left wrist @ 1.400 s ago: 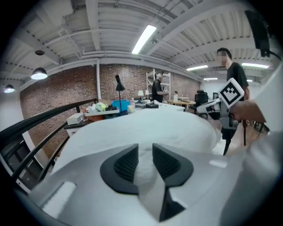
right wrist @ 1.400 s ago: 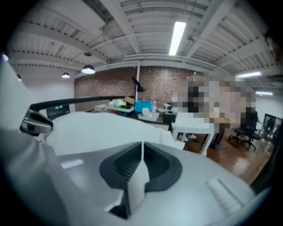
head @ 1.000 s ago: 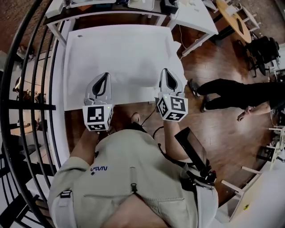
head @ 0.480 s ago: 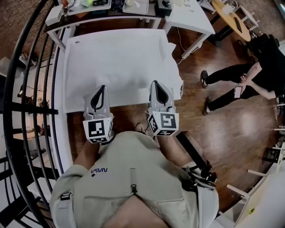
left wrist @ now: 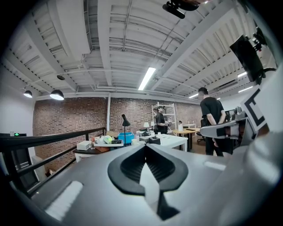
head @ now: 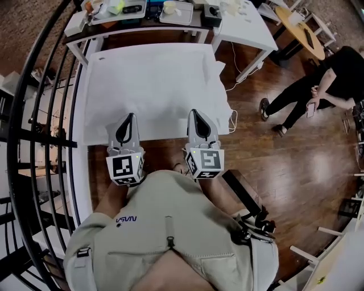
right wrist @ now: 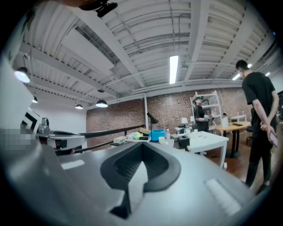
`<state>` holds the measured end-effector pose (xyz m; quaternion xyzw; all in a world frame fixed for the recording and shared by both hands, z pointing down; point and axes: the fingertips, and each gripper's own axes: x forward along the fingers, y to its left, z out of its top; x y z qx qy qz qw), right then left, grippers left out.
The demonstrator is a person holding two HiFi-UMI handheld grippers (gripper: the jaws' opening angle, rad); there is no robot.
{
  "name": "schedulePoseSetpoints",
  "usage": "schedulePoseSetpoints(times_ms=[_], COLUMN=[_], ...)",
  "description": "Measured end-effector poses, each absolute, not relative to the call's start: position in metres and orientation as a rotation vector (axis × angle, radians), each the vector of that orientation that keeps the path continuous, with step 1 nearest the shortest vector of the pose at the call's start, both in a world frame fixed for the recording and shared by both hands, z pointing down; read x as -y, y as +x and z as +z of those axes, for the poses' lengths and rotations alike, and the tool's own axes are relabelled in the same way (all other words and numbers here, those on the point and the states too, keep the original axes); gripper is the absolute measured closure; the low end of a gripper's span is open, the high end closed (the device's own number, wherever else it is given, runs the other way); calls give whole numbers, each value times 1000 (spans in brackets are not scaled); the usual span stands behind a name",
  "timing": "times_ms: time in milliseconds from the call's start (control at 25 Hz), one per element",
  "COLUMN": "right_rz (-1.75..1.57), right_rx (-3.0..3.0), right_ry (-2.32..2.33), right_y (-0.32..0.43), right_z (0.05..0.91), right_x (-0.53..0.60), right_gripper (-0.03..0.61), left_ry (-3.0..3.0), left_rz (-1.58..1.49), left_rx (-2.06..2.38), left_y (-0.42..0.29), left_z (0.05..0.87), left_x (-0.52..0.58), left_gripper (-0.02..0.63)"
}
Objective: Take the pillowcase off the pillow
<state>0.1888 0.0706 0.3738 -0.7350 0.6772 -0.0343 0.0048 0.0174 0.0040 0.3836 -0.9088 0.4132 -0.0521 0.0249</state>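
The white pillow in its white pillowcase [head: 153, 79] lies flat on the table in the head view, and its right side is wrinkled and droops at the near corner. My left gripper [head: 126, 117] hovers over the pillow's near edge, shut and holding nothing. My right gripper [head: 193, 113] stands beside it over the same edge, also shut and empty. In the left gripper view the left gripper [left wrist: 145, 145] has its jaws pressed together and points level across the room. The right gripper [right wrist: 142, 144] looks the same in the right gripper view. Neither of those views shows the pillow clearly.
A black railing [head: 34, 113] curves along the left. Cluttered tables [head: 142, 10] stand behind the pillow, with a white table [head: 244, 23] and a round wooden table [head: 301, 28] to the right. A person in black [head: 318, 85] stands on the wood floor. A cable [head: 233, 120] hangs by the pillow's right corner.
Both grippers have drawn back toward the pillow's near edge, and the right one has shifted left, closer to the left one. The person in black has walked further away at the right.
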Motion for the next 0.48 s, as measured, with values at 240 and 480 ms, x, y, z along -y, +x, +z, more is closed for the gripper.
schedulePoseSetpoints(times_ms=[240, 480], right_rz=[-88, -82], right_rx=[-2116, -2136], right_ry=[-2301, -2292], right_y=[195, 187], right_z=[368, 365], right_x=[-71, -66], right_gripper=[578, 578], left_ry=[-2817, -2810], left_rz=[-143, -126], left_rx=[-1236, -1223], left_y=[28, 24], left_z=[377, 374], left_x=[-6, 0], left_gripper=[607, 607])
